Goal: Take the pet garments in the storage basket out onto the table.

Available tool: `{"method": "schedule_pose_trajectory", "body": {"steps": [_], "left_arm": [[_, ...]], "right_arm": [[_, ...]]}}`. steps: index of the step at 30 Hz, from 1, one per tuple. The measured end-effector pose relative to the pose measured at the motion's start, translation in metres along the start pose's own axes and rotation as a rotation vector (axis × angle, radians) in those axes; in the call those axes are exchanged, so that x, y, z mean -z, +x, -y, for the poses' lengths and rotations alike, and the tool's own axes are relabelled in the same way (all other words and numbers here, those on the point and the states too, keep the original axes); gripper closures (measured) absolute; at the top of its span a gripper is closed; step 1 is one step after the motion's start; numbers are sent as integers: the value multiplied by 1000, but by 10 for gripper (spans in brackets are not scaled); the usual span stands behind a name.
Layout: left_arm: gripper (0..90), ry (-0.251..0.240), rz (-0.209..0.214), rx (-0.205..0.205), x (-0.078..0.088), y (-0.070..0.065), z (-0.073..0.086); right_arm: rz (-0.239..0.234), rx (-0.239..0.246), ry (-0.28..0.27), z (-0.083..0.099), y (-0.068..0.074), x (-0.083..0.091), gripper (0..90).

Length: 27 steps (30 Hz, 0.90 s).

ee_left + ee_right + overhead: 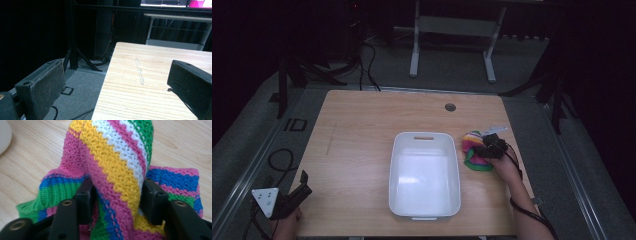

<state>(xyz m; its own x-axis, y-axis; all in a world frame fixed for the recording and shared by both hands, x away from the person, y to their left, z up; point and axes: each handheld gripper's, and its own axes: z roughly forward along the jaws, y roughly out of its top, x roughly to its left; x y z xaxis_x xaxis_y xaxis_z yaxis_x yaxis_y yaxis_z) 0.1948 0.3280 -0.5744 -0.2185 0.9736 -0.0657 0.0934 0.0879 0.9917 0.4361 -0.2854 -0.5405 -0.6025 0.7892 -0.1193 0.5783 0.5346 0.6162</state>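
- Cloth (473,150): striped knit in pink, yellow, white, green and blue. Lies on the table (357,130) right of centre in the high view, just beside the right wall of the bin (424,135). One fold stands up as a ridge; the rest lies flat around it.
- Right gripper (486,149): set down over the cloth, jaws partway apart. In the right gripper view (116,192) the ridge (112,165) fills the gap and meets both pads. Whether they press on it I cannot tell.
- Left gripper (304,181): lower left of the high view, at the table's near corner, well apart from the cloth. Jaws wide apart with nothing between them (115,82).
- Bin: white, oblong, centre of the high view, nothing in it.
- Step in hand, as judged: getting hold of the cloth at the ridge.
- To do it well: keep the ridge centred between the pads; bite low enough to catch both layers of the fold, not just the top stitches.
- Close firmly, since loose knit gives and slips.
- Lift straight up until the hanging edges clear the bin rim before any sideways travel.
- Risk: a shallow pinch lets the fold slide out.
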Motion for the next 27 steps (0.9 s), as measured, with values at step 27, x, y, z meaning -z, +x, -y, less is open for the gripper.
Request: {"method": "schedule_pose_trajectory", "body": {"steps": [27], "left_arm": [[19,-1,-1,6,0,0,0]], "right_arm": [[-61,-122,-190,54,-6,80,113]]}}
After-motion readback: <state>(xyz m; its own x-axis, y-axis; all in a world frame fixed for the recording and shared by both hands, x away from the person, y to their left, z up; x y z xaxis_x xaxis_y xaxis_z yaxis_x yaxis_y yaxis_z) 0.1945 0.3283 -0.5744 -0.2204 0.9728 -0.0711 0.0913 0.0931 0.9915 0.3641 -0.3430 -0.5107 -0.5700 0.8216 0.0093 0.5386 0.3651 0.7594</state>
